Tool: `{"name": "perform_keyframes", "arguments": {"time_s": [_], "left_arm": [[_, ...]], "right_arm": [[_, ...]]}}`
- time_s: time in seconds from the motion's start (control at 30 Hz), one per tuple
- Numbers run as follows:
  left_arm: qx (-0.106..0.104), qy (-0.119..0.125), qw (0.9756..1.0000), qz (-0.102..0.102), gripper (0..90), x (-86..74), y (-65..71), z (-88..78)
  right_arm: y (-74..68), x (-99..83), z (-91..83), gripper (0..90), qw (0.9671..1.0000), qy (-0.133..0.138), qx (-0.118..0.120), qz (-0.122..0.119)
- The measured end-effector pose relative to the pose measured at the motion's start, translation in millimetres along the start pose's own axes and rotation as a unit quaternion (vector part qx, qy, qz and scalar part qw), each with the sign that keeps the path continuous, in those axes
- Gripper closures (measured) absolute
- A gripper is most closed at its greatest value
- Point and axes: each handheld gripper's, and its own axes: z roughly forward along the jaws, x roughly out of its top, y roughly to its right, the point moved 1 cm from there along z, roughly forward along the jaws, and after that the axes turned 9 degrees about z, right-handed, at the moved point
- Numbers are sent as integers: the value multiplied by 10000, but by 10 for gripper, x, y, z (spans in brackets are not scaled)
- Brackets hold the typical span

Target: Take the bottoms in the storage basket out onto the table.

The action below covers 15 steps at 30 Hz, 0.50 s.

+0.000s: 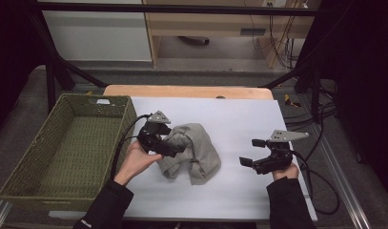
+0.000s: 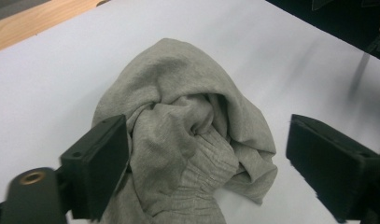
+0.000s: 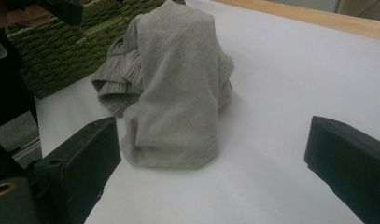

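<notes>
A crumpled grey cloth (image 1: 194,150) lies in a heap on the white sheet (image 1: 239,114) in the middle of the table. My left gripper (image 1: 174,140) is at the cloth's left side, tilted down onto it. In the left gripper view its jaws stand wide apart, and the bunched cloth (image 2: 192,130) sits between them without being pinched. My right gripper (image 1: 249,152) hovers to the right of the heap, open and holding nothing. In the right gripper view the cloth (image 3: 178,84) lies a short way ahead of the gripper (image 3: 211,140).
A green woven basket (image 1: 39,138) stands at the table's left, close to the left hand, with nothing visible inside it. The wooden table edge (image 1: 182,90) runs along the back. Cables trail down on the floor at the right (image 1: 320,114).
</notes>
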Motion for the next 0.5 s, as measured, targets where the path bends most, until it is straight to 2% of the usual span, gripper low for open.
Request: {"name": "perform_keyframes", "arguments": {"time_s": [0.23,0.5], "left_arm": [[126,149,9998,65,76,34,30,-161],[202,192,9995,151,66,39,59,-305]], "right_arm": [[1,2,-4,40,10000,20,6,0],[0,2,-5,40,10000,36,1,0]]}}
